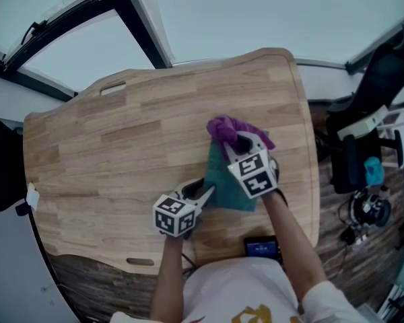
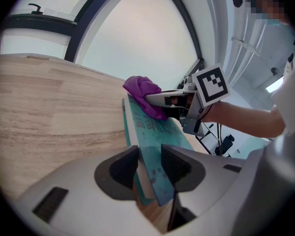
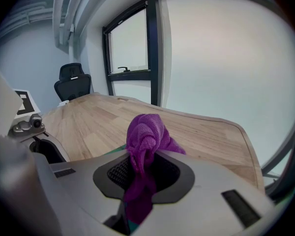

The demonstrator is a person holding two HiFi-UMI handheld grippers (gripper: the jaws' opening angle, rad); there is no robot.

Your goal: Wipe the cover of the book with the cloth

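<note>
Pinching book [image 2: 157, 131] in left claw [image 2: 150, 162], purple cloth [image 3: 146, 132] in right claw [image 3: 143, 173]

Light wood tabletop [image 1: 121, 153], plank grain, rounded corners. One slot [image 1: 113, 87] cut near the far-left edge, another [image 1: 140, 262] near the front edge. Teal book [image 1: 223, 187] lies right of centre. Small dark device [image 1: 261, 248], blue screen, at front edge.

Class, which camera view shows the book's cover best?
The left gripper view: the book stretches away with its printed teal cover in plain sight. The head view shows it small and partly covered; the right gripper view shows only a teal sliver beside the cloth.
</note>
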